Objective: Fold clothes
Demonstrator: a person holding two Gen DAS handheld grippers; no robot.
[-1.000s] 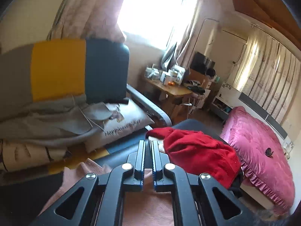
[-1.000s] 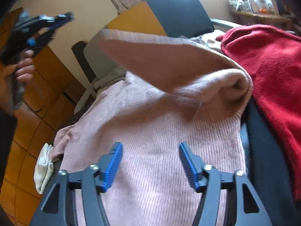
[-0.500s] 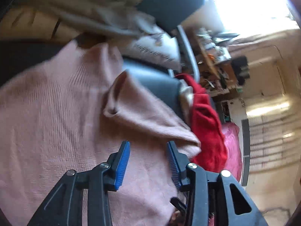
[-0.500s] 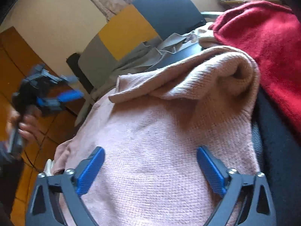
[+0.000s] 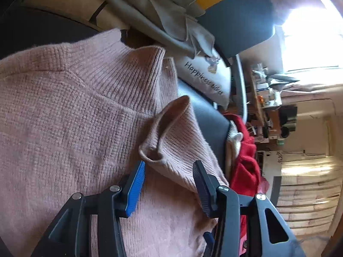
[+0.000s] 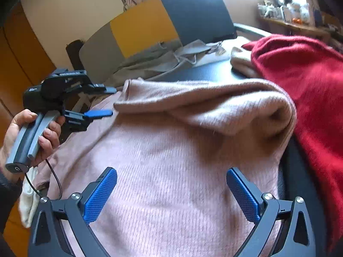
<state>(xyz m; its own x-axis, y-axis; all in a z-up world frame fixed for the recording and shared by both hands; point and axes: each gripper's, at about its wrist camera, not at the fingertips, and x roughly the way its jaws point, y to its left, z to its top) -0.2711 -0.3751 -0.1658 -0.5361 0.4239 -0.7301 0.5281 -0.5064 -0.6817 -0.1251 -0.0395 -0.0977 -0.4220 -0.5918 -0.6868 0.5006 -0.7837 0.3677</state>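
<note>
A pink knit sweater point(image 5: 64, 128) lies spread on a dark seat; it also shows in the right wrist view point(image 6: 171, 182). One sleeve point(image 6: 203, 105) is folded across the body, its cuff point(image 5: 163, 132) lying just beyond my left gripper point(image 5: 169, 167). The left gripper is open and empty, fingers either side of the sleeve, above it. In the right wrist view the left gripper point(image 6: 100, 113) is held by a hand at the sweater's left edge. My right gripper point(image 6: 171, 177) is wide open and empty over the sweater's body.
A red garment point(image 6: 310, 85) lies right of the sweater, with a beige one point(image 6: 240, 62) beside it. Grey clothes point(image 6: 160, 62) and a white printed pillow point(image 5: 203, 79) lie against the yellow and dark backrest point(image 6: 171, 21). A cluttered desk point(image 6: 289, 15) stands behind.
My left gripper opened, letting go of the pink sleeve, and swung down to face the sweater. The sleeve dropped flat across the body. My right gripper opened wider.
</note>
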